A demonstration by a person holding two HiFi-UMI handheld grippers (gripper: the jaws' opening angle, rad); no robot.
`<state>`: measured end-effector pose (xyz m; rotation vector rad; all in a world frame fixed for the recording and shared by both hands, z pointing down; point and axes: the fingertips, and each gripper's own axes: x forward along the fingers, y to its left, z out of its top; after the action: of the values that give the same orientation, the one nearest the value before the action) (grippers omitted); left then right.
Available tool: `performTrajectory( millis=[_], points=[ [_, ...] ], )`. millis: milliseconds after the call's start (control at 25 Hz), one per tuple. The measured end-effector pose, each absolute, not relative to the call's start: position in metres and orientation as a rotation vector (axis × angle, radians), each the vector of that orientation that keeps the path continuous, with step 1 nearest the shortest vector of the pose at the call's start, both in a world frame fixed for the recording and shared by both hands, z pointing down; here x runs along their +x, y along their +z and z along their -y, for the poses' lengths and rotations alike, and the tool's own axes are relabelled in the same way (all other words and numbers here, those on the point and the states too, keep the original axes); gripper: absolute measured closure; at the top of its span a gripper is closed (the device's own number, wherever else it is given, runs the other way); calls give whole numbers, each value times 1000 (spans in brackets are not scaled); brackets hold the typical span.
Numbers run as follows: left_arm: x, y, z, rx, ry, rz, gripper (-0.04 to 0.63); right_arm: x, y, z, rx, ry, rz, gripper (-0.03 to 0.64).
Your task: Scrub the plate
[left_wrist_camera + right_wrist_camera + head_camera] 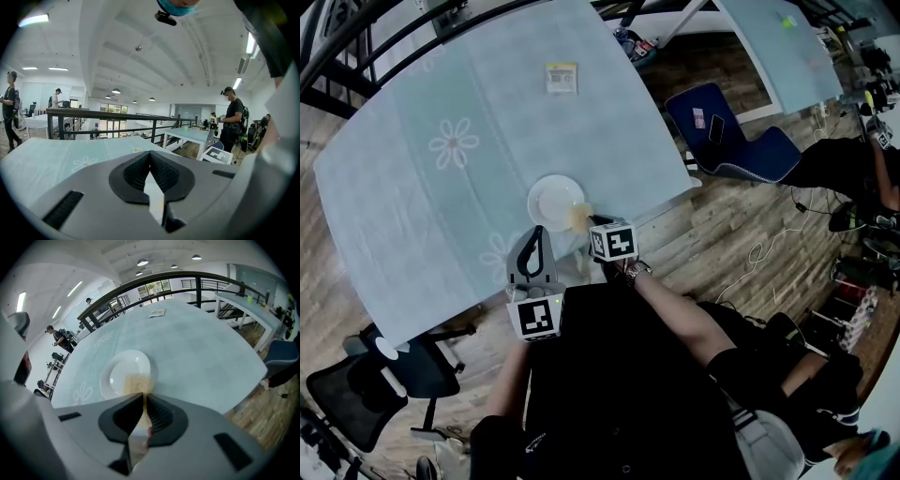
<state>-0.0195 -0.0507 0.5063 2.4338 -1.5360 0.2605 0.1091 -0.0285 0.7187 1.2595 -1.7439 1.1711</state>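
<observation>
1. The right gripper [142,397] has its fingers [159,416] pinched narrow on a yellowish scrub pad [137,382], which lies over the near rim of the white plate [123,367]
2. The left gripper [150,154] has fingers [165,172] that meet at the tips with nothing between them. It is held at the table's near edge, just beside the plate
3. The plate sits close to the near edge of the pale blue, flower-printed table [487,103], and a small yellow packet [562,77] lies well apart, toward the far edge
</observation>
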Motion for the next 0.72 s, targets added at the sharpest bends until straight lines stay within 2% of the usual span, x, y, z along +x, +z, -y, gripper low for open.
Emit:
performTrajectory(
  millis=[720],
  points=[
    [-30,491,48,2345,265,1721,583,136,681,94,1438,1003,1856,588]
  ],
)
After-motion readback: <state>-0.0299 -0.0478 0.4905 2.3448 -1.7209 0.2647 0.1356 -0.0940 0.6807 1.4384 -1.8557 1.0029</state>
